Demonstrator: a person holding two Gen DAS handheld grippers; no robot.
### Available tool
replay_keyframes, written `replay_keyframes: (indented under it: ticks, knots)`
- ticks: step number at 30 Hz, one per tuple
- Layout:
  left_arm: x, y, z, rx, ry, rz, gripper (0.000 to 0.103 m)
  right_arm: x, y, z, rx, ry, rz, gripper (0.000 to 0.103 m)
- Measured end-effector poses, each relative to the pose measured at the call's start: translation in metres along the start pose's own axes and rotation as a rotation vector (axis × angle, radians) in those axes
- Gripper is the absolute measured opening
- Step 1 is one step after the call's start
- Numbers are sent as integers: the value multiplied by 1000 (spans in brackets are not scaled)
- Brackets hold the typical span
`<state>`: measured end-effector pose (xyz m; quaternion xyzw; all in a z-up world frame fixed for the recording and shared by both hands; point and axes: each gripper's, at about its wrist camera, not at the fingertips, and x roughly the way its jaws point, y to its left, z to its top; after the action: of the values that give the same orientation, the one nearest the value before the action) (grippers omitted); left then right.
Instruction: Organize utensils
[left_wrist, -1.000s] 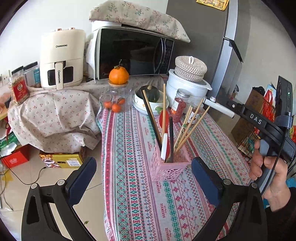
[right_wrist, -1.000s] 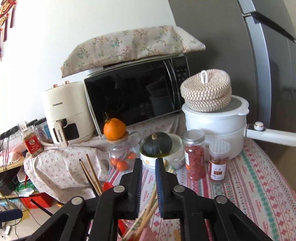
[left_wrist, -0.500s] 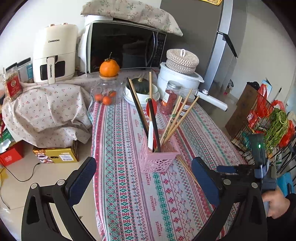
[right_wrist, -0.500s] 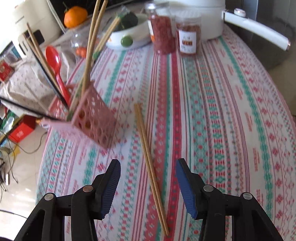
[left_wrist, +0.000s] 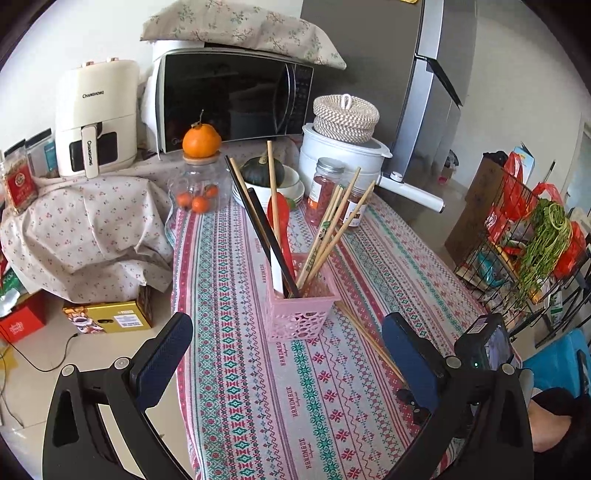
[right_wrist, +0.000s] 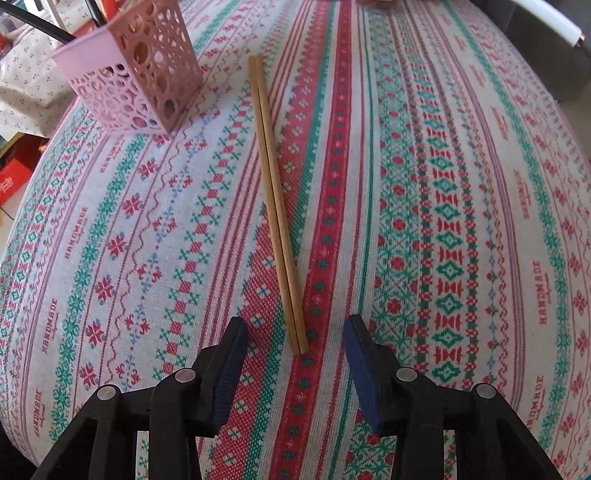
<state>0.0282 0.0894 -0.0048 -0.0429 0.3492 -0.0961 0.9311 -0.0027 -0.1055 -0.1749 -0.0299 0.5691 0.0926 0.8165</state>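
Air fryer (left_wrist: 96, 118): marked "CHANGHONG". Tablecloth (right_wrist: 424, 221): "HANDMADE" repeated. Chopstick pair (right_wrist: 277, 206) lay on the table beside pink holder (right_wrist: 136, 74). Right gripper (right_wrist: 295, 354): jaws just narrowing, astride the pair's tip, untouching. Left gripper (left_wrist: 284, 343): jaws wide, empty.

A table under a striped patterned tablecloth (right_wrist: 406, 184). A pair of wooden chopsticks (right_wrist: 275, 206) lies flat ahead of the right gripper's fingers; a pink perforated holder (right_wrist: 136, 74) stands further ahead, leftward
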Motion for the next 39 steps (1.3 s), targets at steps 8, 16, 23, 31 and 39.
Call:
replay_keyframes:
  ticks: [8, 16, 23, 31, 39]
  knots:
    - [-4, 6, 1, -18, -16, 16, 103, -24, 21, -25, -74, 2, 16, 8]
    - [-5, 8, 1, -14, -18, 13, 103, -116, 23, -28, -108, -223, 2, 8]
    - [-2, 4, -3, 5, -1, 17, 103, -173, 32, 1, -154, -327, 21, 8]
    - [-1, 13, -3, -25, 8, 18, 103, -198, 44, 47, -244, -291, -5, 8]
    - [2, 21, -5, -32, 37, 21, 103, -231, 52, 78, -270, -322, -10, 8]
